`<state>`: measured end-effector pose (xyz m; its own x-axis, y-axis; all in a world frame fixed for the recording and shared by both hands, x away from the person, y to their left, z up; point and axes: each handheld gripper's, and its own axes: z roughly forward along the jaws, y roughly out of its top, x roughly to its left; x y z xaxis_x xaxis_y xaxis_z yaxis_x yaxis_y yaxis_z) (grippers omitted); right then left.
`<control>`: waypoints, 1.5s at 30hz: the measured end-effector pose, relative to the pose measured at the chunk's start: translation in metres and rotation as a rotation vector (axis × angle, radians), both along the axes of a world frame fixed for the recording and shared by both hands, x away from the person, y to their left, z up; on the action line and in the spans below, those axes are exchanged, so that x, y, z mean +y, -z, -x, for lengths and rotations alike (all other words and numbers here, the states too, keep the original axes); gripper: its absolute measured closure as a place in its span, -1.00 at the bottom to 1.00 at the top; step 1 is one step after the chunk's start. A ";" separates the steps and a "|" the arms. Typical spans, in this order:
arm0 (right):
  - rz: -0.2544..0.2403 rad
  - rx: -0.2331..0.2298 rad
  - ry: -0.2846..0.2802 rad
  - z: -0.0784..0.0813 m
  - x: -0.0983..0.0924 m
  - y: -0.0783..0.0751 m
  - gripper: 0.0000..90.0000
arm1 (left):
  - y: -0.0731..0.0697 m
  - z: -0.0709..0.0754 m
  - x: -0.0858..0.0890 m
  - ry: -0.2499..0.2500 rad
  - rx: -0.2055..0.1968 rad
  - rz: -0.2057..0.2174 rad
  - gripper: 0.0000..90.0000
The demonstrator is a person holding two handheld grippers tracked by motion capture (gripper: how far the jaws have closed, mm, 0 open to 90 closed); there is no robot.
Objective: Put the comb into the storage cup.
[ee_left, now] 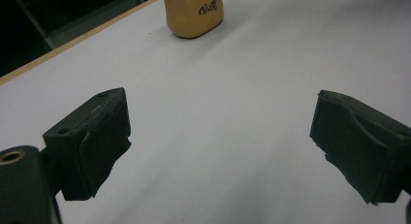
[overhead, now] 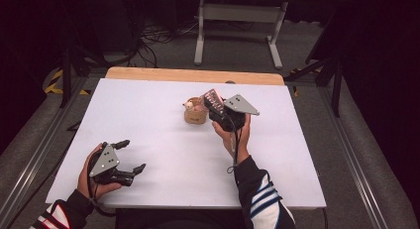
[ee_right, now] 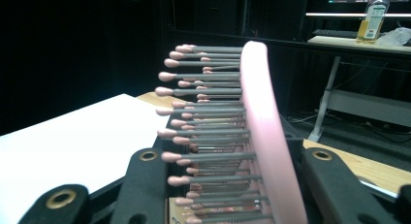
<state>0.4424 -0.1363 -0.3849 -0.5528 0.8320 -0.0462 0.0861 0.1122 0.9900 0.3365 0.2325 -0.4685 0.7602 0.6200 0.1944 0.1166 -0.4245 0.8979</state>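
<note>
A pink hairbrush (ee_right: 261,127) stands clamped between the jaws of the right hand-held gripper (overhead: 218,106), held above the white tabletop (overhead: 163,154) just beside a small tan container (overhead: 195,115). In the high view the brush head (overhead: 213,97) rises beside the container's rim, with a few small pinkish items, too small to identify, resting inside the container. The right gripper view looks along the brush's edge: a thin, curved pink back with rows of grey bristles (ee_right: 208,112) tipped in pink balls pointing to one side.

The brush looks light and its plastic back stiff, so a firm pinch across the solid body should hold it. The bristles appear springy and would likely give under the pads, making them a poor place to grip. The smooth, curved plastic could slip or twist if squeezed only at its edge. The container also looks light and may tip or slide if the brush is pressed against its wall.

The left hand-held gripper (overhead: 131,157) rests low near the tabletop's near left corner, jaws spread wide with nothing between them, well apart from the container (ee_left: 194,13) it faces.
</note>
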 end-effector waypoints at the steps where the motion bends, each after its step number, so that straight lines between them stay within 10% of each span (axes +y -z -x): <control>1: 0.003 0.001 0.001 0.000 0.000 0.000 0.36 | 0.000 0.000 0.000 0.001 0.000 -0.003 -0.81; 45: 0.054 0.058 0.018 -0.003 -0.004 0.005 -0.54 | 0.000 0.001 0.001 0.014 0.003 -0.004 -0.81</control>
<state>0.4451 -0.1405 -0.3896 -0.5409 0.8390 -0.0594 0.1457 0.1630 0.9758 0.3360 0.2331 -0.4682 0.7694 0.6085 0.1943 0.1136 -0.4297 0.8958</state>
